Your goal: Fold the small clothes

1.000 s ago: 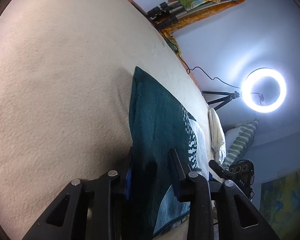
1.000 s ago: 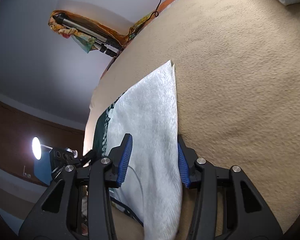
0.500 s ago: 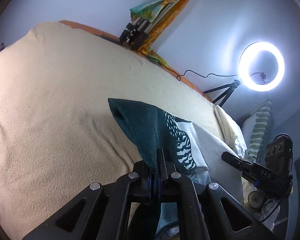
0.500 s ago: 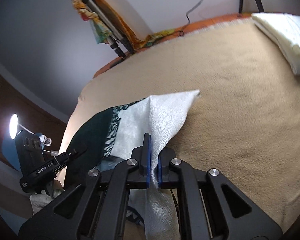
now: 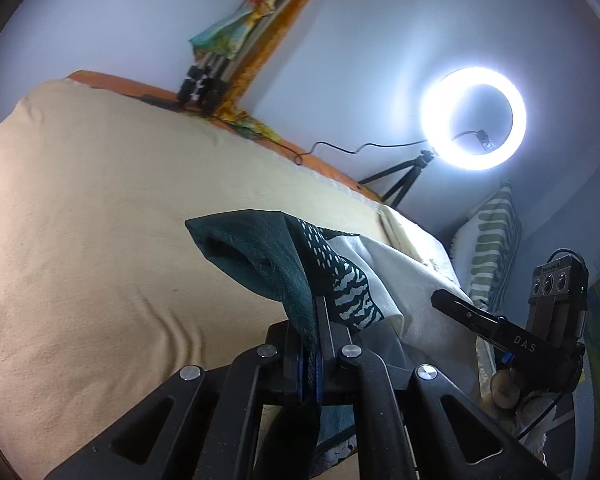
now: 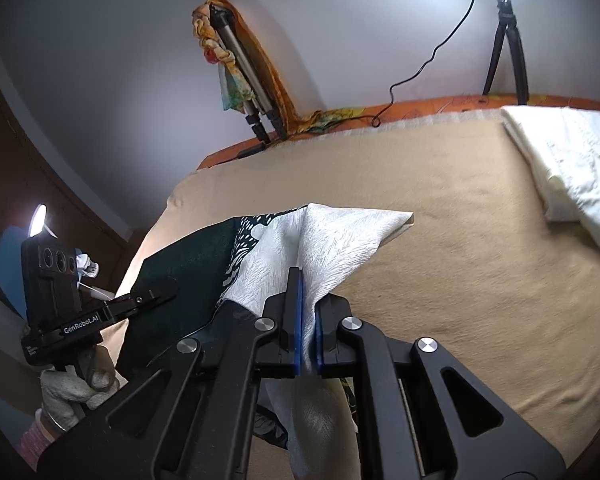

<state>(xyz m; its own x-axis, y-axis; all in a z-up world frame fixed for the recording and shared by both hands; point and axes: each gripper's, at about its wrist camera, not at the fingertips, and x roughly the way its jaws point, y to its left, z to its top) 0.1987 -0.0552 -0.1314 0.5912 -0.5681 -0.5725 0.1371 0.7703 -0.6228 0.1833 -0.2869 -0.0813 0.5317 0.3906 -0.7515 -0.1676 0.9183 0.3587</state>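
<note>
Both hand-held grippers are pinching the cloth (image 5: 284,264), one near corner each. L hand-held gripper (image 5: 314,344) is pressed together on the dark green end; R hand-held gripper (image 6: 306,320) is pressed together on the white end (image 6: 340,240). The cloth is lifted at its near edge and peaks up from each pinch, w/ its far part trailing toward 12 o'clock over the bed (image 6: 460,260); whether the far edge touches the blanket is hard to tell through the fisheye.

Handling, as a guess: light, soft, limp, textured weave so not slippery. It sags between the two pinches, so keeping the edge taut matters. Corners are the right hold; a mid-edge grip would let the ends flop.

A folded white cloth (image 6: 572,172) sits at 2 o'clock in the R view, well apart. Ring light (image 5: 472,118) at 1 o'clock in the L view.
</note>
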